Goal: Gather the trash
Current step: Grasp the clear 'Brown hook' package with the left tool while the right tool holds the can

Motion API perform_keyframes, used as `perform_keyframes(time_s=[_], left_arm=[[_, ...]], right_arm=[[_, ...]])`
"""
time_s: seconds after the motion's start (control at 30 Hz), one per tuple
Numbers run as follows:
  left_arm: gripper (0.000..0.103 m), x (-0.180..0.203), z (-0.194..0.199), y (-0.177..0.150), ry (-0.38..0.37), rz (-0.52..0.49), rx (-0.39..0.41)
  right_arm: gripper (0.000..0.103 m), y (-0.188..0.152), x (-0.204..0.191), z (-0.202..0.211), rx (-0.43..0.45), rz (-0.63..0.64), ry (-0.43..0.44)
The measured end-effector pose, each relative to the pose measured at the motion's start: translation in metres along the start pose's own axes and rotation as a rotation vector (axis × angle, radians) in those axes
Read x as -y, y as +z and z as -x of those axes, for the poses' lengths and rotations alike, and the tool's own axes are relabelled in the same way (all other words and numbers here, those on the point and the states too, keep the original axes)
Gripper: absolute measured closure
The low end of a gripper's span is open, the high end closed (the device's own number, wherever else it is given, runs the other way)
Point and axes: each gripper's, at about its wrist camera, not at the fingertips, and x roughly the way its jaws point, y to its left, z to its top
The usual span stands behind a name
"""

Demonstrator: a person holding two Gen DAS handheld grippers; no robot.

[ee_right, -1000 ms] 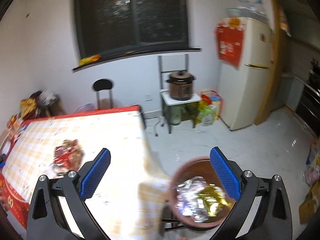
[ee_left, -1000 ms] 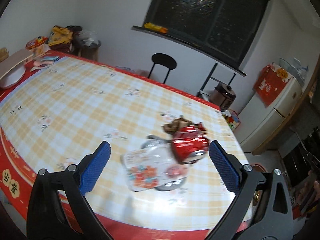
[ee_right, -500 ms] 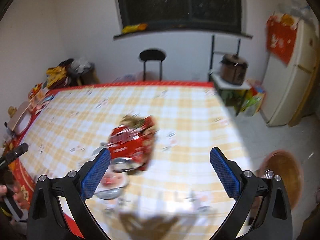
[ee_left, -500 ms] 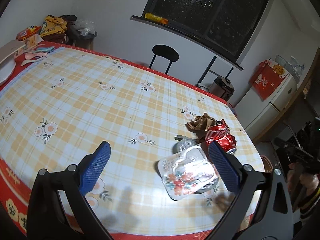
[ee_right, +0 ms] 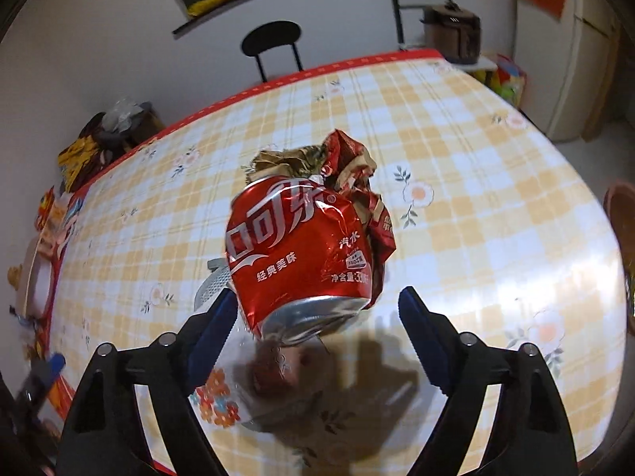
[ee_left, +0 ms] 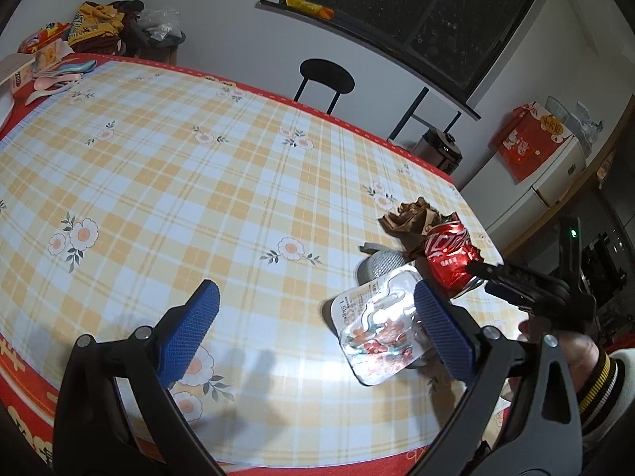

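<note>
- The right gripper [ee_right: 315, 319] points steeply down over the bench [ee_right: 496, 206]. Its blue fingers [ee_right: 416, 317] are closing around a crushed red soda can [ee_right: 297, 246]. The left finger sits at the can's lower edge; the right finger stands clear of it, so nothing is pinched yet.
- The can lies on its side with its silver end toward the fingers, probably chosen because it tops the pile and gives two firm sides to squeeze.
- Behind the can, touching it, lies a crumpled brown and red wrapper [ee_right: 349, 166]. In front lies a clear plastic lid printed with flowers [ee_left: 375, 337], partly over a grey mesh strainer [ee_left: 379, 265].
- The left gripper [ee_left: 313, 321] hovers lower on the bench, angled down, its fingers [ee_left: 190, 325] spread wide and empty; its right finger overlaps the lid's edge in that view.
- A hand in a striped cuff [ee_left: 571, 353] holds the right gripper, seen at the left view's right edge.
- A brown bin [ee_right: 621, 238] stands on the floor past the bench edge, the likely destination.
</note>
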Motion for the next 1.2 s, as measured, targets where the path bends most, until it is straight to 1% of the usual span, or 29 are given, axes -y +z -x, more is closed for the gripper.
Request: perform_keyframes(time_s=[0.1,0.2,0.3,0.33,0.37,0.43,0.67,0.97,1.1,1.2], left_arm=[[0.006,-0.004,-0.002,-0.001,0.002,0.005,-0.01],[0.006,-0.007,-0.003,-0.003,0.008,0.009,-0.018],[0.006,-0.009,-0.004,-0.003,0.016,0.008,-0.026],[0.006,-0.01,-0.005,-0.003,0.018,0.008,-0.029],[0.006,-0.01,-0.005,-0.003,0.019,0.008,-0.031],[0.006,-0.009,-0.008,-0.002,0.019,0.007,-0.037],[0.006,0.006,-0.021,0.002,-0.007,-0.027,-0.051],[0.006,0.031,-0.042,-0.002,-0.037,-0.121,-0.105],[0.007,0.041,-0.053,-0.004,-0.07,-0.173,-0.132],[0.007,0.051,-0.067,-0.002,-0.102,-0.237,-0.151]], right_arm=[[0.026,0.001,-0.001,-0.013,-0.016,-0.056,0.003],[0.028,0.001,-0.002,-0.021,-0.037,-0.083,-0.006],[0.036,-0.001,0.004,-0.027,-0.058,-0.125,0.007],[0.04,-0.001,0.006,-0.028,-0.06,-0.135,0.013],[0.047,-0.002,0.008,-0.027,-0.064,-0.146,0.028],[0.052,-0.002,0.01,-0.025,-0.068,-0.156,0.049],[0.053,-0.002,0.022,-0.007,-0.046,-0.185,0.124],[0.054,-0.003,0.034,0.024,0.007,-0.185,0.194],[0.054,-0.002,0.043,0.039,0.04,-0.194,0.2],[0.054,-0.001,0.053,0.052,0.067,-0.206,0.192]])
